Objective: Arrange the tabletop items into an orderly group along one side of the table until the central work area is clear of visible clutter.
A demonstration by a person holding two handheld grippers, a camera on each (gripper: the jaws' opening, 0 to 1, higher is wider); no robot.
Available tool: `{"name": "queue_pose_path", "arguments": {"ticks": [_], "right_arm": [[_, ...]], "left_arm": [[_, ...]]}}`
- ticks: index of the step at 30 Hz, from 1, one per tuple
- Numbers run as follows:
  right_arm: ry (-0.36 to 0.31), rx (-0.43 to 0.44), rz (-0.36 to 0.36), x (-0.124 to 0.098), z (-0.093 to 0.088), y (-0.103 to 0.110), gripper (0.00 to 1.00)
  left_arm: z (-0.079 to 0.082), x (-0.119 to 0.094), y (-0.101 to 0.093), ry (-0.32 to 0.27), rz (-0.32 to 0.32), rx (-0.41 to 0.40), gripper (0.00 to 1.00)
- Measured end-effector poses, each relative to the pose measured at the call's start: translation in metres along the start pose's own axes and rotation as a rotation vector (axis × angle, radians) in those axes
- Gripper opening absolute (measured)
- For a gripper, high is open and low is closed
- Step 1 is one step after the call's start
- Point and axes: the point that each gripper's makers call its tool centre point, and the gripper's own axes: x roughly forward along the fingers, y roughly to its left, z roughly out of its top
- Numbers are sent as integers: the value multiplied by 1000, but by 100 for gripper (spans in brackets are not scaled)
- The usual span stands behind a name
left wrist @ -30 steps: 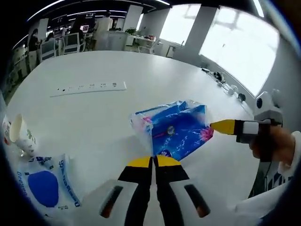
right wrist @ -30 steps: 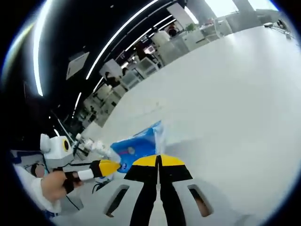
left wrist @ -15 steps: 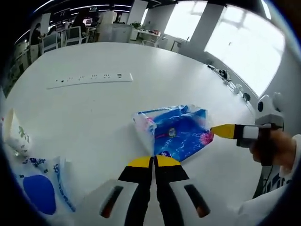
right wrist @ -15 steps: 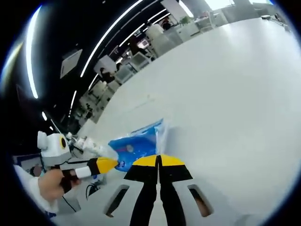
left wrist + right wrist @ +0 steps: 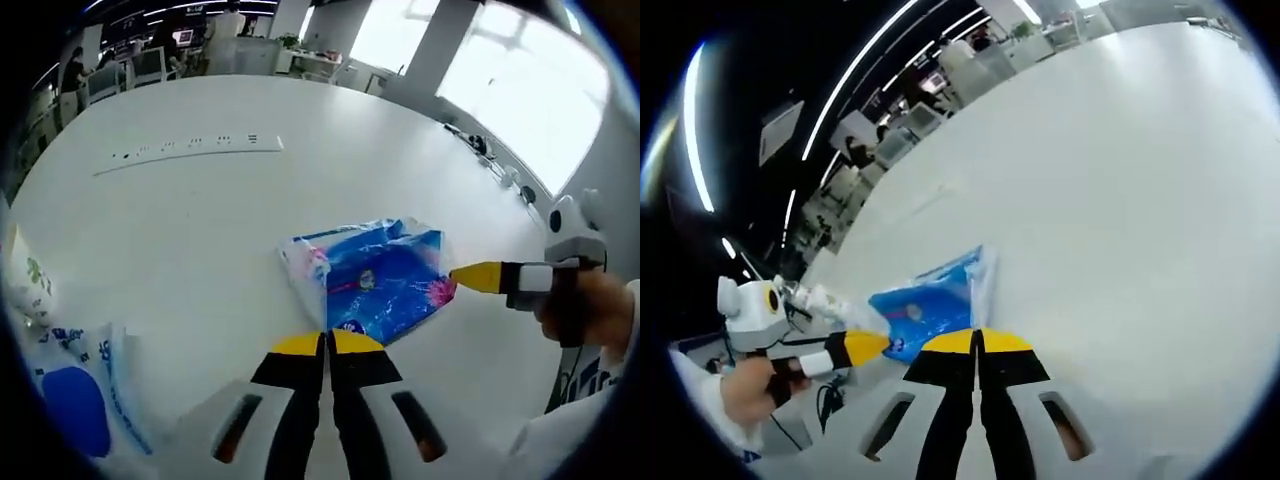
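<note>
Blue plastic-wrapped tissue pack (image 5: 372,277), crinkled clear film, pink and white print, lies flat on the round white table (image 5: 200,240). In the right gripper view the same pack (image 5: 932,308) shows just past that view's own yellow tips.

Left gripper (image 5: 325,343), yellow-tipped black jaws: tips pressed together, sitting at the near edge of the pack, touching or just short of it; cannot tell whether any film is caught between them.

Right gripper (image 5: 470,276) comes in from the right of the left gripper view, held by a hand (image 5: 585,310) with a white sleeve; its yellow tip meets the far-right corner of the pack. In its own view the jaws (image 5: 976,341) are closed flush against each other at the pack's edge; a pinch on the wrapper cannot be confirmed. The left gripper (image 5: 862,347) appears there too, held by a hand (image 5: 750,388), yellow tip against the opposite end of the pack.

Left of the pack, well apart: a white plastic bag with a blue oval patch and blue lettering (image 5: 75,385), at the table edge. Just beyond the bag, a white paper cup with green print (image 5: 28,285).

Far side of the table from the pack: a long white power strip (image 5: 190,152), lying flat.

Beyond the table: office desks and chairs (image 5: 150,65), bright windows (image 5: 510,80).
</note>
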Motion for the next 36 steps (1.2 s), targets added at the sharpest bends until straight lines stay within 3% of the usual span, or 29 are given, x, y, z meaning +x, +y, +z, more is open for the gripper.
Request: {"name": "queue_pose_path", "arguments": {"ticks": [9,16,19,27,32,36], "right_arm": [[8,28,5,2,-8,0,0],[9,-10,12,2,-10,2,0],[-4,-33,11,0,-8,2,11],[-33,-78,0,-14,-4,0,28],[-41,-77,-2,-26,-7,-1,54],[-48,-96,5,-37,-10,5,58]], "left_arm": [[-3,2,5,15,7,10,0],[-2,-1,8,9,22,27,1],[-1,-4,9,5,37,43,3],[9,-19,13,-73,92,69,46],[11,-33,12,-103,101,53,59],[10,-47,12,-125,111,35,65]]}}
